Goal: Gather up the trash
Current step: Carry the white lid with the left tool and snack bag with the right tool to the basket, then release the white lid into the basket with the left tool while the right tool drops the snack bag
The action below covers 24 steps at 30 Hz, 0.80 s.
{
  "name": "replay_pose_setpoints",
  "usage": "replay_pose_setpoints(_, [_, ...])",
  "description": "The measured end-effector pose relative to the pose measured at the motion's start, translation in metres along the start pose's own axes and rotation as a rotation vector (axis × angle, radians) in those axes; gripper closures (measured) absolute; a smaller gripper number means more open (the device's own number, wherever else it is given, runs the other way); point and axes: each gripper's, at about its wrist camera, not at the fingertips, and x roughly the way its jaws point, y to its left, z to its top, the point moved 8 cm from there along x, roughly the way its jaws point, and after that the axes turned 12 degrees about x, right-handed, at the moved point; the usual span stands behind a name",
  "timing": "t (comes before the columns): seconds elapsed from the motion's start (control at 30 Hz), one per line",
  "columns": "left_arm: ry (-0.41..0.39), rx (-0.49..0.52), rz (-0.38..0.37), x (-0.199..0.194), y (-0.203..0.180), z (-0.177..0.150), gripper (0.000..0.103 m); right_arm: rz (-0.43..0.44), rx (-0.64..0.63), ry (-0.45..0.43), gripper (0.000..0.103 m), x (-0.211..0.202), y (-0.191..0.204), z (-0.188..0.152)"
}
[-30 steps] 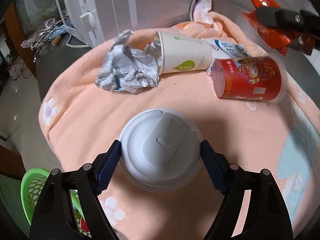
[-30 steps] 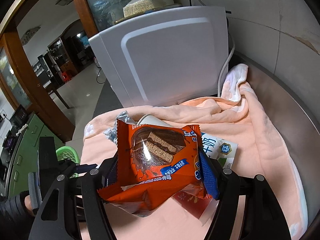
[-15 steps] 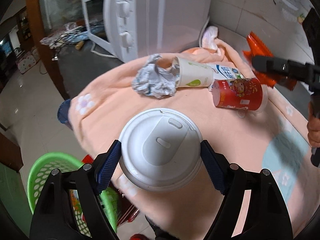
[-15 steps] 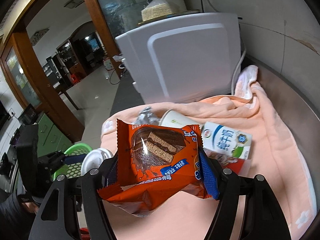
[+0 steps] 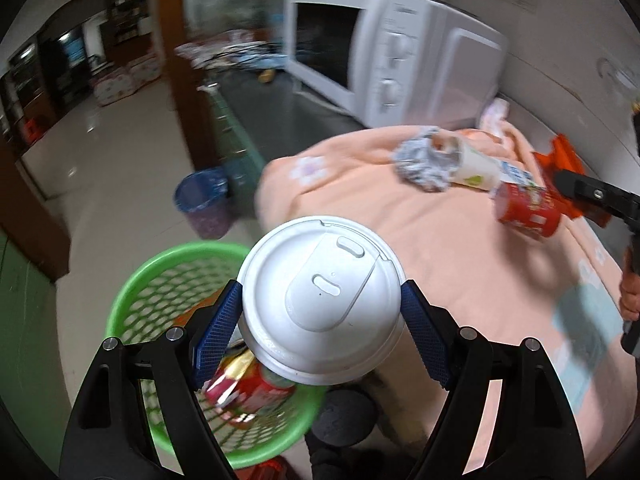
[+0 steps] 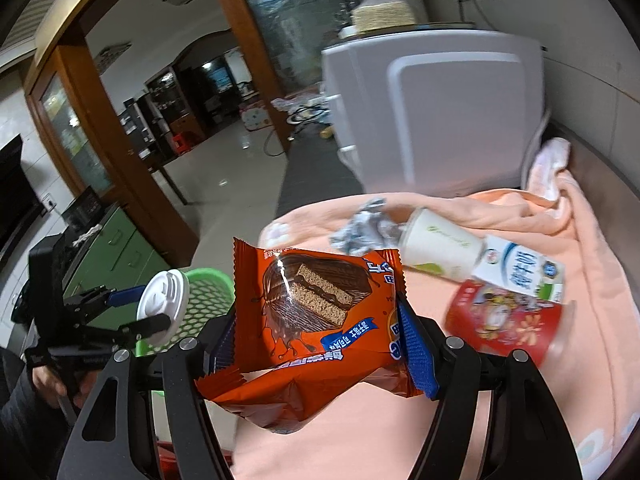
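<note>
The cup (image 5: 320,300) is sitting between the fingers of the left gripper (image 5: 322,320), above the basket (image 5: 132,276), which is standing on the floor beside the blanket (image 5: 440,264); cans are lying in the basket. A bin (image 5: 204,204) is standing on the floor beyond it. On the blanket, foil (image 5: 424,164), a paper cup (image 5: 476,164), a carton (image 6: 524,268) and a tub (image 5: 528,210) are lying close together, before the microwave (image 5: 384,64). The wrapper (image 6: 316,320) is sitting in the right gripper (image 6: 320,344), over the blanket's near side.

A white lidded cup (image 5: 321,304), an orange snack wrapper (image 6: 316,320), a green perforated basket (image 5: 160,276), a peach blanket (image 5: 440,248).
</note>
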Motion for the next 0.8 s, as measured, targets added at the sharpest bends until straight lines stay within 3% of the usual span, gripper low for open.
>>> replay_pose_setpoints(0.37, [0.129, -0.17, 0.108, 0.015, 0.08, -0.058, 0.023, 0.089, -0.059, 0.075, 0.036, 0.033, 0.058, -0.024])
replay_pose_setpoints(0.57, [0.178, -0.238, 0.11, 0.024, 0.099, -0.081, 0.023, 0.129, -0.074, 0.101, 0.036, 0.047, 0.083, -0.029])
replay_pose_setpoints(0.8, [0.183, -0.279, 0.121, 0.019, 0.112, -0.095, 0.02, 0.172, -0.087, 0.135, 0.036, 0.063, 0.11, -0.037])
